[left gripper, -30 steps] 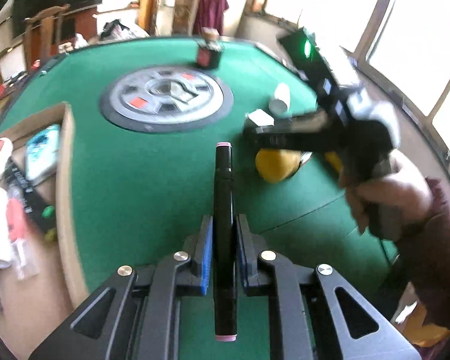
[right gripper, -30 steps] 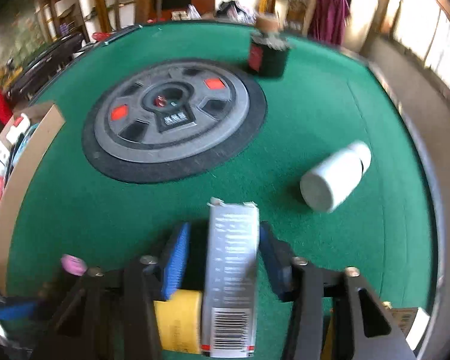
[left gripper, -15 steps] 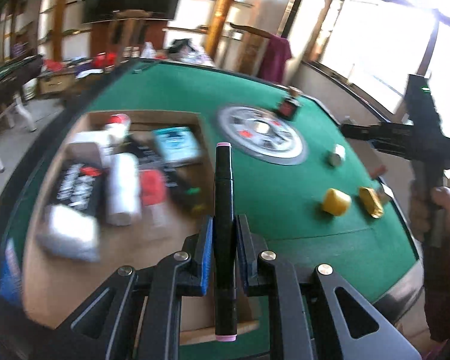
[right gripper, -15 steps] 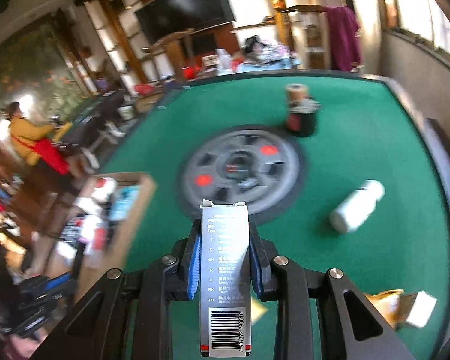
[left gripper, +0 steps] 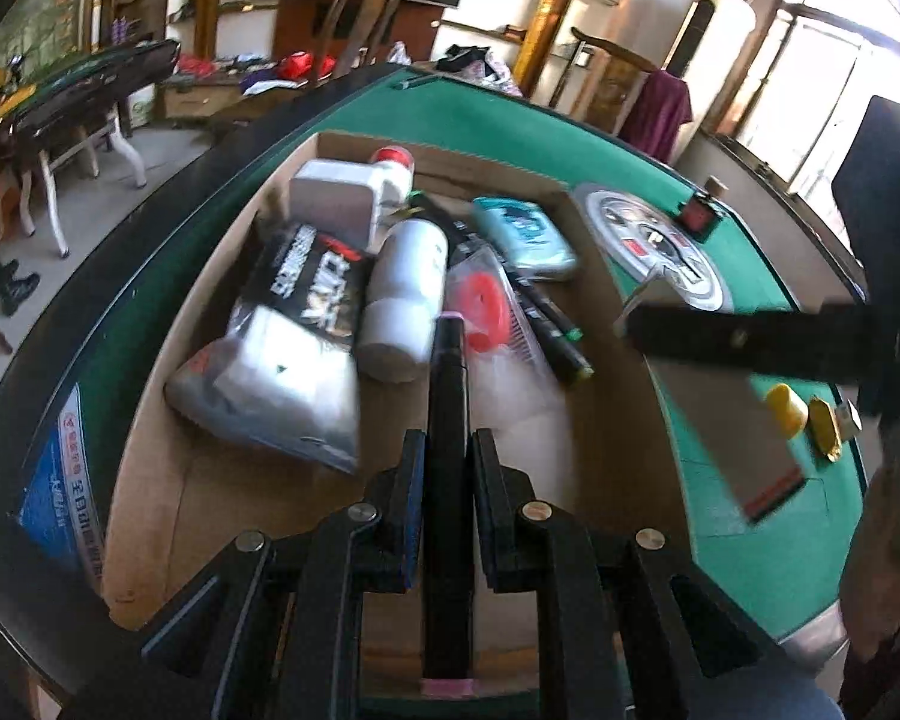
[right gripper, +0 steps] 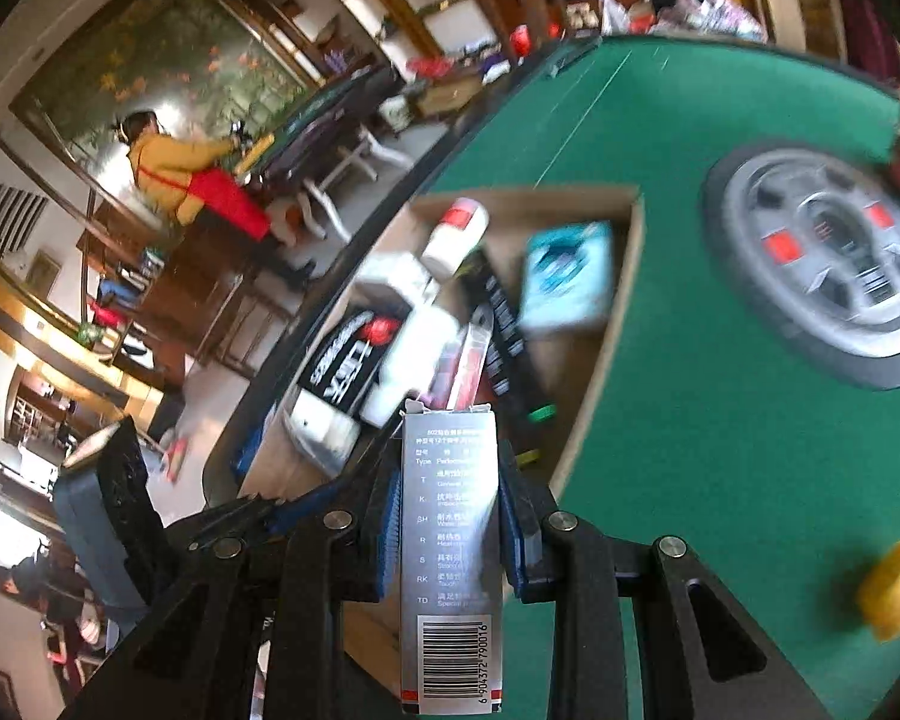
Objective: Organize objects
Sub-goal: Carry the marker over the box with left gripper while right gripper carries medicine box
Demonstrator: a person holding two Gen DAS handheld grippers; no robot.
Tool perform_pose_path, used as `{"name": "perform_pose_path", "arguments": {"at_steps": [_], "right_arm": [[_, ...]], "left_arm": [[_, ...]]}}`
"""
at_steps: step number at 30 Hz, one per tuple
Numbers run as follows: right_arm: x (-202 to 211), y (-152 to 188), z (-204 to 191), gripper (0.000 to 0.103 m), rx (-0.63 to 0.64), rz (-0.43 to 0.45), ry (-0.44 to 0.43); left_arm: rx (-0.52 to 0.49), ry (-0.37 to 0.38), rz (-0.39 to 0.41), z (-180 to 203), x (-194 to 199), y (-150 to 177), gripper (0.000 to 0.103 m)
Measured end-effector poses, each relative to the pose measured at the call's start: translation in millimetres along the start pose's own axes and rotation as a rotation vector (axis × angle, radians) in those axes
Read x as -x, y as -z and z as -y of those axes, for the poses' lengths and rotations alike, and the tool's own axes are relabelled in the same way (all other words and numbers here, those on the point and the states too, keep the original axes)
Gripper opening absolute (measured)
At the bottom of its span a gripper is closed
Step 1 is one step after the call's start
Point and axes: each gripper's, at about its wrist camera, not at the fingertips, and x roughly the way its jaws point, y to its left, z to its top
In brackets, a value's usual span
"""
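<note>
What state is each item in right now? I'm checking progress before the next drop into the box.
left gripper: shut on the black marker, above the cardboard box.
right gripper: shut on the silver carton.
white bottle: lying in the box.
teal pack: lying in the box.
yellow cap: loose on the green table.
</note>
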Motion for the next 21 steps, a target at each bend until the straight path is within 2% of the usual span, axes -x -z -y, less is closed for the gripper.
{"name": "perform_pose_path", "arguments": {"at_steps": [6, 11, 14, 16, 19, 21], "right_arm": [[-37, 3, -5, 0.030, 0.003, -0.063, 0.034], [-45, 0, -12, 0.030, 0.031, -0.065, 0.093], [-46, -4, -15, 0.031, 0.049, -0.058, 0.132], [-41, -2, -15, 0.032, 0.048, -0.057, 0.136], [-36, -1, -11, 0.033, 0.028, -0.068, 0.096], [-35, 1, -7, 0.039, -0.010, -0.078, 0.032]], "left_arm": [[0.037, 0.010, -0.010, -7, -11, -6, 0.017], [0.047, 0.005, 0.014, 0, -17, -15, 0.018], [0.080, 0.039, 0.018, -3, -15, -15, 0.034], [0.085, 0.042, 0.038, -6, -4, -14, 0.049], [0.090, 0.069, 0.081, -12, 19, -13, 0.069], [0.086, 0.057, 0.121, -13, 34, -12, 0.074]]}}
